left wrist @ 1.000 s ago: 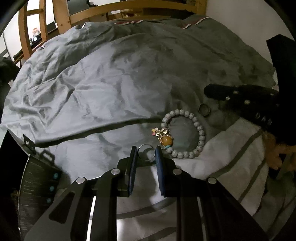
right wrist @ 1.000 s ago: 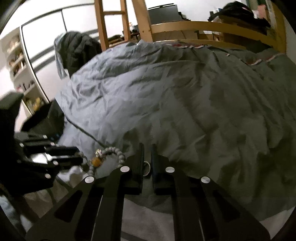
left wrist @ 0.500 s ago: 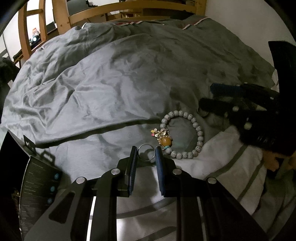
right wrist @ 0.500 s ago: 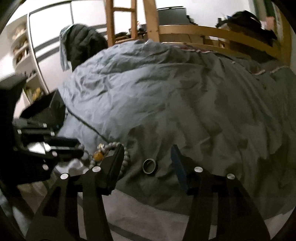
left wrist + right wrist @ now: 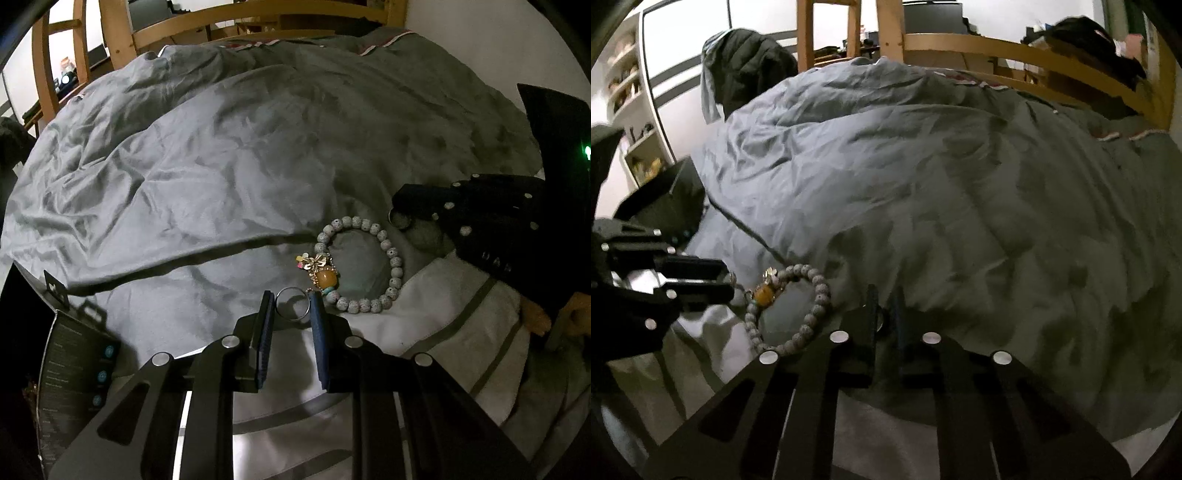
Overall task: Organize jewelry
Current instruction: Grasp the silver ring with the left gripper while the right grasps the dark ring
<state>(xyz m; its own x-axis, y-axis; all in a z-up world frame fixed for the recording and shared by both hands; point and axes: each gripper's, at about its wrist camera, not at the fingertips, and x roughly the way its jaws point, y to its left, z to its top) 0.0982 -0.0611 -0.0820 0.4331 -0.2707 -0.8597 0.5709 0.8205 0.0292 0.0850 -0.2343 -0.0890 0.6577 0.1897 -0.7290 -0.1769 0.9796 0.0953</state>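
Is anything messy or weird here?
Nothing looks broken. The beaded bracelet lies loose on the rumpled grey duvet, and each gripper pinches a ring: left gripper, right gripper.

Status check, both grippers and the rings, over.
Left gripper shut on thin silver ring. Right gripper shut on dark ring. Bead bracelet lies on grey duvet between them. Nothing in the way.

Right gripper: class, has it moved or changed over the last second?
Yes. The right gripper opened half a second ago and has closed again on the dark ring, beside the unmoved bead bracelet.
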